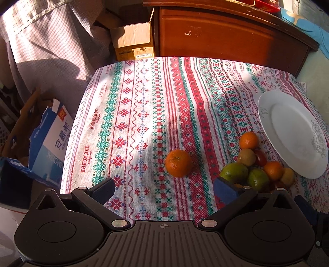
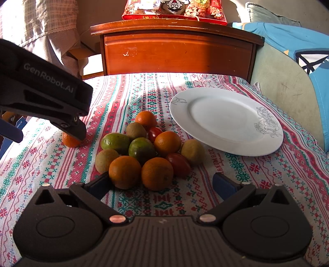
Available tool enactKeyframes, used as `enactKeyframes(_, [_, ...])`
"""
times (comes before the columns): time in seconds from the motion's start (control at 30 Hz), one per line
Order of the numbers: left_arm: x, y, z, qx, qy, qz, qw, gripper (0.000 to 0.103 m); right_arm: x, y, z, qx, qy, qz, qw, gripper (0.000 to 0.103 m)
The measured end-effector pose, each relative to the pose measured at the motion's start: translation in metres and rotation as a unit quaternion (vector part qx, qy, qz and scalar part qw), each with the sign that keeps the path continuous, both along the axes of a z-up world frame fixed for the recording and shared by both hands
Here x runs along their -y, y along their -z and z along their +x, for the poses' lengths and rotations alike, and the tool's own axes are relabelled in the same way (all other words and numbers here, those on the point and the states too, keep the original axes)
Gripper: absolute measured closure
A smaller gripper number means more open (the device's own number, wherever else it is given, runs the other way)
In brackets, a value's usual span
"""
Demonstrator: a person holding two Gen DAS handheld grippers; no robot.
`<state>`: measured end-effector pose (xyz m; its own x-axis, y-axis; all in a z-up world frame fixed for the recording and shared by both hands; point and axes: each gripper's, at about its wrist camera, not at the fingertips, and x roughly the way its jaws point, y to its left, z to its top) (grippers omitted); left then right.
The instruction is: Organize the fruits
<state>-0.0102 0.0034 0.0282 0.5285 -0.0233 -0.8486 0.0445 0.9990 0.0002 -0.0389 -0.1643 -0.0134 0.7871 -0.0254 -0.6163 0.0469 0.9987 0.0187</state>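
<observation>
A lone orange (image 1: 178,166) lies on the patterned tablecloth (image 1: 144,115), just ahead of my open, empty left gripper (image 1: 164,190). In the right wrist view the same orange (image 2: 70,140) is partly hidden behind the left gripper's body (image 2: 41,90). A pile of fruit (image 2: 144,150) holds several oranges, kiwis, green fruits and tomatoes; it also shows in the left wrist view (image 1: 257,164). My right gripper (image 2: 162,184) is open and empty, just in front of the pile. An empty white plate (image 2: 226,120) lies right of the pile; it also shows in the left wrist view (image 1: 292,133).
A wooden cabinet (image 2: 176,53) stands behind the table with red snack packs (image 2: 174,9) on top. A cardboard box (image 1: 133,44) and a blue carton (image 1: 49,143) sit off the table's left edge. A blue cushion (image 2: 304,61) lies at the right.
</observation>
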Motion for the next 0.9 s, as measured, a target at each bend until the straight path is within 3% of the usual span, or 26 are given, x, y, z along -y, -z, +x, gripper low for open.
enactKeyframes(0.17, [0.005, -0.018, -0.005, 0.010, 0.011, -0.014, 0.9998, 0.000, 0.001, -0.001, 0.000, -0.012, -0.005, 0.000, 1.000, 0.001])
enactKeyframes(0.4, [0.003, -0.039, -0.013, 0.015, 0.012, -0.039, 0.9991, 0.000, 0.004, -0.009, 0.003, -0.077, -0.032, 0.003, 0.997, 0.001])
enactKeyframes(0.53, [-0.002, -0.048, -0.015, 0.025, 0.014, -0.052, 0.9982, 0.000, 0.008, -0.009, -0.002, -0.082, -0.019, 0.017, 0.996, 0.001])
enactKeyframes(0.9, [-0.013, -0.059, -0.018, 0.060, -0.001, -0.014, 0.9981, 0.000, 0.030, -0.054, 0.003, -0.106, 0.012, 0.019, 0.994, 0.001])
